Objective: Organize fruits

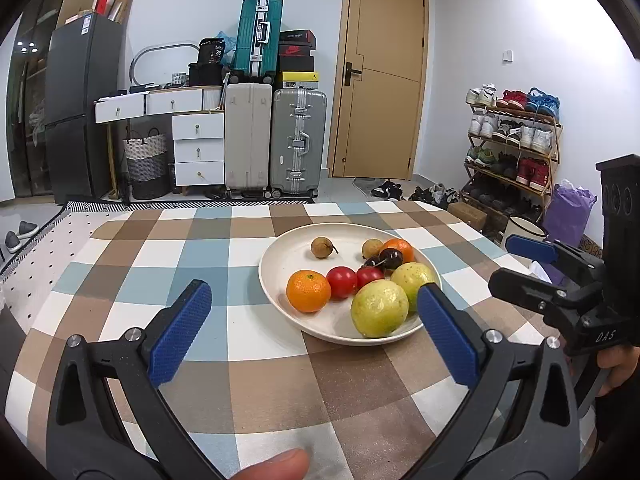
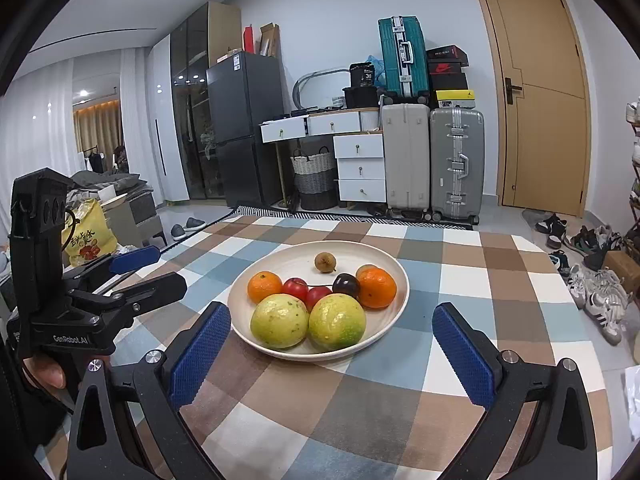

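Observation:
A cream plate [image 1: 288, 256] [image 2: 276, 264] on the checked tablecloth holds two yellow-green guavas [image 1: 379, 309] [image 2: 280, 321], two oranges [image 1: 308, 291] [image 2: 376, 287], two red tomatoes [image 1: 342, 281] [image 2: 295, 288], dark cherries [image 1: 391, 258] [image 2: 346, 285] and brown longans [image 1: 321, 247] [image 2: 324, 261]. My left gripper [image 1: 314, 322] is open and empty, just short of the plate's near-left rim. My right gripper [image 2: 332, 344] is open and empty, with the plate's near rim between its fingers. Each gripper also shows at the side of the other's view, the right one [image 1: 532, 264] and the left one [image 2: 148, 270].
The checked table [image 1: 248, 380] [image 2: 460, 280] fills the foreground. Behind it stand suitcases [image 1: 276, 140], white drawers [image 1: 198, 148], a fridge [image 1: 80, 108] and a door [image 1: 380, 76]. A shoe rack [image 1: 512, 152] stands at the right.

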Motion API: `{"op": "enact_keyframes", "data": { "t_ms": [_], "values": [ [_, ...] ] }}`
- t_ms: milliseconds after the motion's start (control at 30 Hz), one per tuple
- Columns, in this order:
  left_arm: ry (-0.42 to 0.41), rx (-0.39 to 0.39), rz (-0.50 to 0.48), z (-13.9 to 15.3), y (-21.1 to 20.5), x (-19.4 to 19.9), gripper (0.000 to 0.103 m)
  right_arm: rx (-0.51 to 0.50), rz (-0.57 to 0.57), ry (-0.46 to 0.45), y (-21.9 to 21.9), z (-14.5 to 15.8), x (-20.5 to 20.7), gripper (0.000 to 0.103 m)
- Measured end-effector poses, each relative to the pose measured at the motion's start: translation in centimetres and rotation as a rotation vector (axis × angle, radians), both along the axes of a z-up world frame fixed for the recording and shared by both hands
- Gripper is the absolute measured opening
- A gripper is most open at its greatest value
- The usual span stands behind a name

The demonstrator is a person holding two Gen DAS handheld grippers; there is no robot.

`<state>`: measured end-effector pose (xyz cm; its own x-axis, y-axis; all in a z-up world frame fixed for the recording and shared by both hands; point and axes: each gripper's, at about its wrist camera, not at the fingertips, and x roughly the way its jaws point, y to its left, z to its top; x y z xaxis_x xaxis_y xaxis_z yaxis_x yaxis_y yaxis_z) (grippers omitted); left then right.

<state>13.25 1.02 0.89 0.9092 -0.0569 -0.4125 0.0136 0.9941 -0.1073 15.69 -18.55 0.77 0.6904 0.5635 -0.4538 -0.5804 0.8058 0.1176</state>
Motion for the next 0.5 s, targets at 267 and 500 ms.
{"op": "enact_keyframes", "data": {
  "t_ms": [267,500],
  "values": [
    [0.001,-0.001,-0.014,-0.11,-0.21,0.14,0.102,0.001,0.001,0.0,-0.04,0.0,0.1,0.103],
    [0.0,0.001,-0.016,-0.14,-0.22,0.19,0.102,0.0,0.002,-0.001,-0.01,0.01,0.09,0.103]
  ]
}}
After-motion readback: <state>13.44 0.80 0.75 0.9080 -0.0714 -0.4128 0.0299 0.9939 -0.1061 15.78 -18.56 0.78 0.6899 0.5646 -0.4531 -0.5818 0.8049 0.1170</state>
